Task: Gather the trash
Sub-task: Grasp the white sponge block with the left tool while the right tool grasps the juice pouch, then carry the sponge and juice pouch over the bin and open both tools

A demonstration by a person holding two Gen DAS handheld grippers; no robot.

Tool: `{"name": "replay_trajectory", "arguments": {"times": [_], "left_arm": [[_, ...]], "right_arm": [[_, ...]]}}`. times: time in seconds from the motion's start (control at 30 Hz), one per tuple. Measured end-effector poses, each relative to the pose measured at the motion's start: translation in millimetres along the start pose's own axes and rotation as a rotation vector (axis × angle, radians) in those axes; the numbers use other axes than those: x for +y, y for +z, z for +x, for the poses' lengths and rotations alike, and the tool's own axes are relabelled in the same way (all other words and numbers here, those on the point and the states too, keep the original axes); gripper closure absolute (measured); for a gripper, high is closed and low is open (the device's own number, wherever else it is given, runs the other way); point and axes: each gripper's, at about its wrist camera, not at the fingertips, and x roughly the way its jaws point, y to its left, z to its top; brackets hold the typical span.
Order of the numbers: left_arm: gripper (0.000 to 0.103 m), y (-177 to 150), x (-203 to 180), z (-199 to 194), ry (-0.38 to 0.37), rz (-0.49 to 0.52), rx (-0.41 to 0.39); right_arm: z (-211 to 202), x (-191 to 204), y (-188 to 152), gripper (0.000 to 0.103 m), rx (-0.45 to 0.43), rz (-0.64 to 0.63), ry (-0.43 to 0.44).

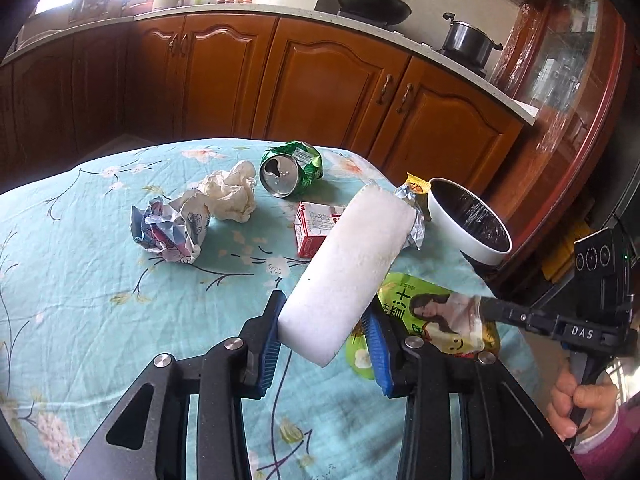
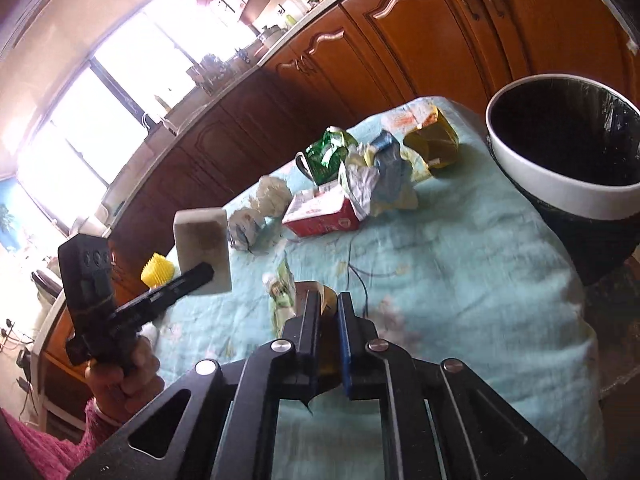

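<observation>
Daylight pours in from the window (image 2: 100,92) far beyond the right tool (image 2: 330,308), blown out to white glare. The bench (image 2: 460,280) ahead of that tool looks smeared with motion blur. The left view is sharper and evenly lit. Both pictures bend strongly, with dark vignetted corners.

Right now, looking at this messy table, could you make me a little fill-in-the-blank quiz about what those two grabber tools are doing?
1. The left gripper is clamped on a white ____ block.
2. The right gripper pinches a snack ____ with a woman's picture on it.
3. The crushed can on the tablecloth is coloured ____.
4. The white-rimmed bin is lined with a ____ bag.

Missing words: foam; packet; green; black
</observation>
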Motion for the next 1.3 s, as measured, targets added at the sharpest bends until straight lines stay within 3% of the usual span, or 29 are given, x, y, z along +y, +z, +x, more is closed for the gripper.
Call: {"name": "replay_trajectory", "arguments": {"times": [0.1,0.27,0.3,0.53,0.57,0.63,0.8,1.07,1.13,1.3], "left_arm": [[0.066,-3,-3,-1,0.0,-0.008,0.014],[0.066,-6,-5,-4,0.006,-0.011,0.023],[0.066,-6,-6,-6,0.007,-0.01,0.022],[0.066,-8,-4,-13,0.017,-0.017,0.027],[0.066,-8,-3,-13,0.02,-0.018,0.027],[0.066,-7,-3,-13,0.019,-0.019,0.027],[0.066,-3,-8,-8,0.009,-0.011,0.034],[0.066,5,-39,10,-0.051,0.031,0.048],[0.066,6,-50,17,-0.065,0.044,0.054],[0.066,10,-77,37,-0.095,0.08,0.077]], "right_arm": [[2,-8,-9,0.084,0.059,0.009,0.009],[17,-8,1,0.04,0.083,-0.057,0.024],[24,-8,5,0.036,0.099,-0.081,0.024],[75,5,26,0.035,0.257,-0.249,0.019],[78,9,26,0.036,0.28,-0.264,0.022],[81,18,24,0.068,0.296,-0.314,-0.005],[62,30,7,0.082,0.271,-0.353,-0.002],[-9,-20,4,0.09,0.068,-0.1,-0.021],[-28,-33,6,0.103,0.011,-0.048,-0.038],[-58,-48,13,0.103,-0.092,0.003,-0.084]]}}
